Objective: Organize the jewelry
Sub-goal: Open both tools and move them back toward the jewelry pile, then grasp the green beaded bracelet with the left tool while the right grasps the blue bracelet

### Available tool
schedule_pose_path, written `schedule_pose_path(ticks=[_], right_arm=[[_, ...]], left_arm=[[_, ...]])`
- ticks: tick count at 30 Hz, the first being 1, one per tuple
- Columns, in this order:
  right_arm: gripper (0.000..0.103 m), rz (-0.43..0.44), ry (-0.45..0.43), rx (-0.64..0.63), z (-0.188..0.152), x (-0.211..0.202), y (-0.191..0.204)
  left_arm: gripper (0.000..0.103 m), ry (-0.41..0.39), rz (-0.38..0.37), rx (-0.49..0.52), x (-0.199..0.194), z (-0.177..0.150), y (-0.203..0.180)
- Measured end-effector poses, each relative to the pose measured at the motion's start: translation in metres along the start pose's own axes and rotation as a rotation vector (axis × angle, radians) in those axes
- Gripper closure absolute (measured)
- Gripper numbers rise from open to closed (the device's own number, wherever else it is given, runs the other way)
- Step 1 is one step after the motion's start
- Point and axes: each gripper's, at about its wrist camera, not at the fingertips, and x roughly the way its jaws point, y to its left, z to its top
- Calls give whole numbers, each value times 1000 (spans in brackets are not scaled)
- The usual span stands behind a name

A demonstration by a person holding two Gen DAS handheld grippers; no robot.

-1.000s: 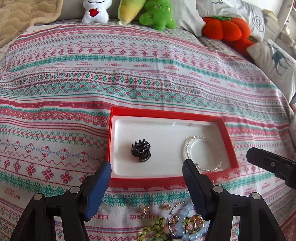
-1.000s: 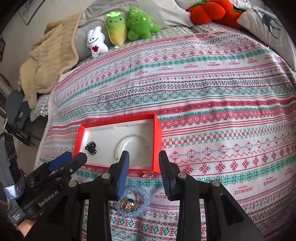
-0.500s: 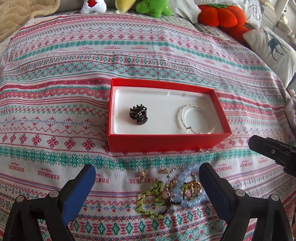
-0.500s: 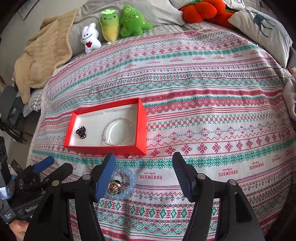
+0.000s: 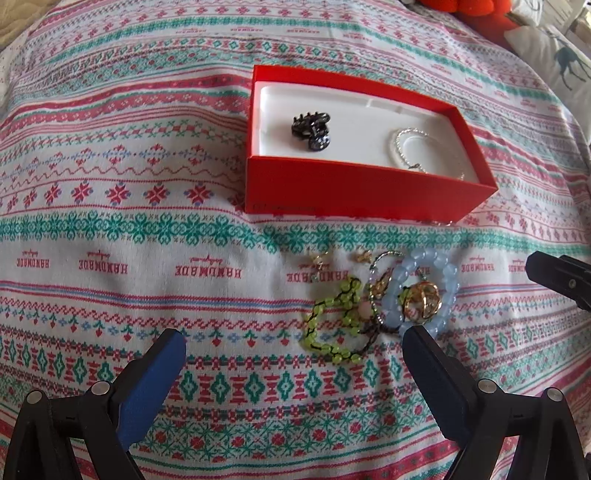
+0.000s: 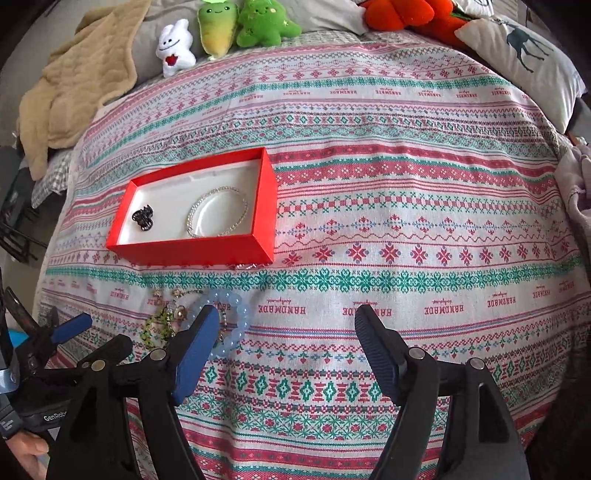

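A red box (image 5: 354, 188) (image 6: 192, 249) with a white lining lies on the patterned bedspread. It holds a black hair claw (image 5: 312, 126) (image 6: 143, 218) and a silver bead bracelet (image 5: 413, 147) (image 6: 218, 216). In front of it lies a small pile: a pale blue bead bracelet (image 5: 424, 291) (image 6: 236, 314), a green bead bracelet (image 5: 332, 321) (image 6: 157, 326), gold rings (image 5: 423, 301) and small earrings (image 5: 319, 260). My left gripper (image 5: 293, 347) is open and empty, just short of the pile. My right gripper (image 6: 286, 325) is open and empty, right of the pile.
Plush toys (image 6: 236, 29), an orange plush (image 6: 406, 13), a deer pillow (image 6: 524, 55) and a beige blanket (image 6: 74, 88) lie at the bed's far end. The right gripper's tip (image 5: 557, 277) shows at the right edge of the left wrist view.
Both grippers have pulled back from the box toward the near side and opened wider. The jewelry pile now lies fully in view in front of the left gripper.
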Motion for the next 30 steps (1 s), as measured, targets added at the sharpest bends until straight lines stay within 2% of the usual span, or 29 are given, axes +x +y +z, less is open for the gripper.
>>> schedule_pose_path(ticks=[6, 10, 13, 15, 17, 25, 26, 27, 30], right_arm=[[25, -18, 50, 22, -4, 11, -4], [25, -23, 84, 46, -5, 20, -6], [25, -15, 112, 68, -5, 27, -7], [25, -9, 127, 80, -5, 31, -8], [25, -7, 136, 85, -5, 34, -8], [25, 0, 150, 95, -2, 41, -8], [25, 3, 152, 96, -2, 42, -7], [25, 5, 154, 96, -2, 43, -7], [25, 9, 159, 93, -1, 46, -4]], left_arm=[[6, 84, -76, -151, 13, -5, 25], [7, 77, -83, -157, 15, -5, 23], [24, 52, -82, -119, 17, 0, 14], [43, 47, -71, -83, 21, 3, 6], [53, 51, -69, -59, 27, 6, -1], [80, 51, -16, 6, 45, 13, -16], [87, 47, -5, 5, 46, 15, -17], [99, 44, 8, 3, 46, 15, -16], [102, 30, 22, -14, 43, 16, -9]])
